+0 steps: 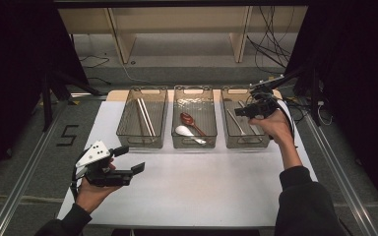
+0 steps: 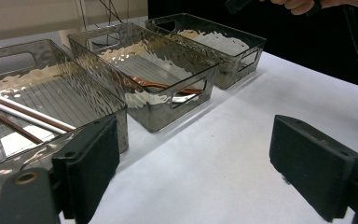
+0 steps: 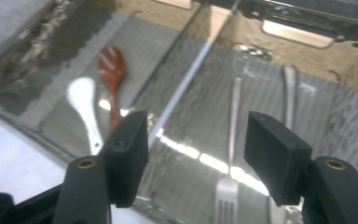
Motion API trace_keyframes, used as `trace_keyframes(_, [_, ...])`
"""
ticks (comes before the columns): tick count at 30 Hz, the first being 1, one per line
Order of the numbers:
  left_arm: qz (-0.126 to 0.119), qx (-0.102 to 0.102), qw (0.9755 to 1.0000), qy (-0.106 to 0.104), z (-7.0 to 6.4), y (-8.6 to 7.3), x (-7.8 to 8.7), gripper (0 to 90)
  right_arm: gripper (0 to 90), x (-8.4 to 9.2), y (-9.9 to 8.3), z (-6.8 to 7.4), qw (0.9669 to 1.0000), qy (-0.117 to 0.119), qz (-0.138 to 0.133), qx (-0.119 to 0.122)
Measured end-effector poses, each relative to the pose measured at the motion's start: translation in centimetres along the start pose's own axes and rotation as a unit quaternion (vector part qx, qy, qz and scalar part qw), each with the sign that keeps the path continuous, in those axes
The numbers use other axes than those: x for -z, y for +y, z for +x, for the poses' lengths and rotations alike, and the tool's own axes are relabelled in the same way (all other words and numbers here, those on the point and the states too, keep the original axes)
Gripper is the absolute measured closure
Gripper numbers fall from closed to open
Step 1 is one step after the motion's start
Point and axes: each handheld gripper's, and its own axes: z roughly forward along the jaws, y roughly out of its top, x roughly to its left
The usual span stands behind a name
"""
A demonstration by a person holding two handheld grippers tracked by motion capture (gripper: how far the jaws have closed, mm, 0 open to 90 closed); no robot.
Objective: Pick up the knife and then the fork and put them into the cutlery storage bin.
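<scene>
Right gripper (image 3: 193, 158) above the right clear plastic bin (image 1: 263, 140), jaws spread, nothing between them, silver metal fork (image 3: 230, 154) lying in that bin below, left gripper (image 1: 128, 160) spread wide over the white table (image 1: 202, 182).

Left tongs (image 2: 193, 172): two black jaws rising from the bottom edge at 7 and 4 o'clock, set wide apart, nothing between them, bare white tabletop (image 2: 242, 116) in the gap.

Three clear, ripple-walled bins in a row running from 9 toward 1 o'clock, each with a cut-out handle slot in its end wall.

Nearest bin (image 2: 116, 109), at 9 o'clock: chopsticks (image 2: 28, 116), white and brown, lying along the ribbed floor.

Middle bin (image 2: 186, 77), just above centre: brown spoon (image 2: 158, 85) lying inside, something white beside it, blurred through the wall.

Far bin (image 2: 256, 46), at 1 o'clock: contents not discernible.

A hand (image 2: 303, 4) at the top edge, 1 o'clock, above the far bin.
</scene>
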Motion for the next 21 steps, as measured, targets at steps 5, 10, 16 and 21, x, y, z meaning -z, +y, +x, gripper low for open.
trace_keyframes(5, [0.0,-0.001,1.0,0.001,0.0,0.0,0.0,15.6,35.9,0.7,-1.1,1.6,0.9995,0.011,-0.024,0.014])
trace_keyframes(10, [0.0,-0.001,1.0,0.001,-0.1,0.0,0.0,15.6,33.1,1.7,-2.3,3.0,0.9979,0.029,-0.056,0.018])
trace_keyframes(16, [0.0,-0.001,1.0,0.004,0.0,0.0,0.1,15.6,23.6,2.7,-4.0,4.6,0.9963,0.04,-0.073,0.022])
trace_keyframes(21, [-0.001,0.0,1.0,0.003,-0.1,0.0,0.2,15.6,20.3,2.9,-5.1,5.3,0.9949,0.053,-0.086,0.014])
